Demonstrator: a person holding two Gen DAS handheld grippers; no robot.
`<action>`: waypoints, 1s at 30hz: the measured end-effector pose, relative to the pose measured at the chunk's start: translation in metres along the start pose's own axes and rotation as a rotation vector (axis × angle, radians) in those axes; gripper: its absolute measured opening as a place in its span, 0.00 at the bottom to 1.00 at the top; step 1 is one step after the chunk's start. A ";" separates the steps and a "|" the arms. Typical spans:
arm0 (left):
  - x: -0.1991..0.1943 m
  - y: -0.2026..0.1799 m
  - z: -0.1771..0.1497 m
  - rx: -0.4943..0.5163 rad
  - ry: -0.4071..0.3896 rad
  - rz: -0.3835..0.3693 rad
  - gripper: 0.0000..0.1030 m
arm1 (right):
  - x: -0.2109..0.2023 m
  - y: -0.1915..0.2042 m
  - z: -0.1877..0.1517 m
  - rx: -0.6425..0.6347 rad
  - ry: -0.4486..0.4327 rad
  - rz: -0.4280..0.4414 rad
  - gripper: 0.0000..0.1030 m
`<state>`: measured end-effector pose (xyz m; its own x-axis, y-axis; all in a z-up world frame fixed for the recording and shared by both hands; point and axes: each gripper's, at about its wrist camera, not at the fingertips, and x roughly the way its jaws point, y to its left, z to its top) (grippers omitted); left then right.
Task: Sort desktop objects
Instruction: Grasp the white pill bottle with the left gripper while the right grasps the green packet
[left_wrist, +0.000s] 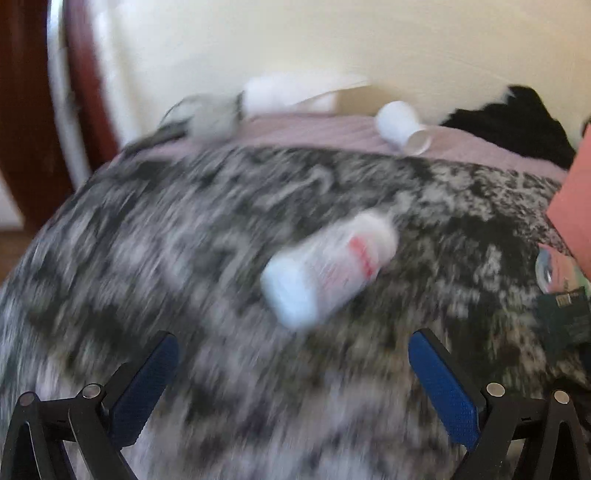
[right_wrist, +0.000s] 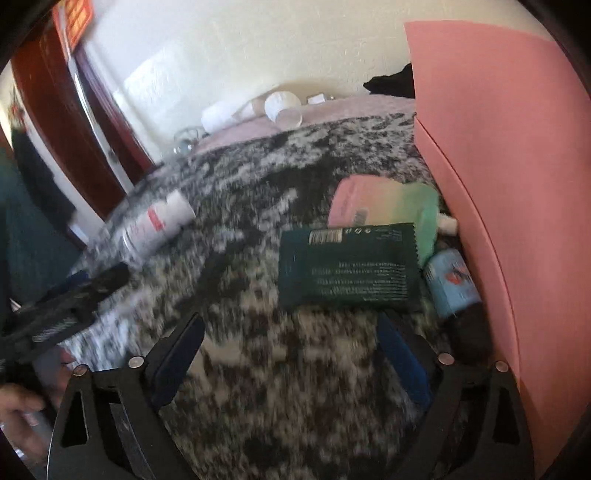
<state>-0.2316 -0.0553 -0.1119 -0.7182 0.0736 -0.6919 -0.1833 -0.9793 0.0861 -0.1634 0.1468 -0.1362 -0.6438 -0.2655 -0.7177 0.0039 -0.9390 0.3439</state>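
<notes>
1. We hold our left gripper (left_wrist: 293, 373) with its blue-padded jaws spread wide and empty, aimed straight at the white plastic bottle with the red label (left_wrist: 328, 267). That spread suits a bottle lying on its side, which we judge needs room on both flanks before any squeeze.

2. The bottle lies tilted on the black-and-white mottled tablecloth (left_wrist: 184, 240), ahead of the jaws and not touching them. It is blurred, so we cannot read its label.

3. Our right gripper (right_wrist: 291, 354) is likewise wide apart and holds nothing. It faces the dark green flat packet with a barcode (right_wrist: 349, 266), which lies just beyond its fingertips.

4. The packet overlaps a pink-to-green soft pouch (right_wrist: 384, 199), and a small light blue tube (right_wrist: 452, 282) sits beside it against the tall pink cardboard box (right_wrist: 498, 166). We judge these are gathered near the box because it serves as the sorting bin.

5. A white paper cup on its side (left_wrist: 402, 125) rests far back on the lilac cloth (left_wrist: 314, 129), well apart from both grippers.
</notes>
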 end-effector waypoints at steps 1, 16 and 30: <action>0.008 -0.008 0.005 0.035 -0.005 0.000 1.00 | 0.002 -0.001 0.001 0.001 -0.005 0.008 0.98; 0.020 -0.018 0.005 0.038 0.084 -0.065 0.64 | 0.008 -0.014 0.012 0.010 -0.002 0.035 0.09; -0.114 0.009 -0.014 -0.028 -0.032 -0.053 0.63 | -0.044 0.029 -0.002 -0.101 -0.091 0.125 0.01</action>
<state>-0.1420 -0.0755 -0.0417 -0.7289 0.1312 -0.6719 -0.2033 -0.9787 0.0294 -0.1331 0.1310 -0.0959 -0.6998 -0.3650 -0.6141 0.1618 -0.9182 0.3615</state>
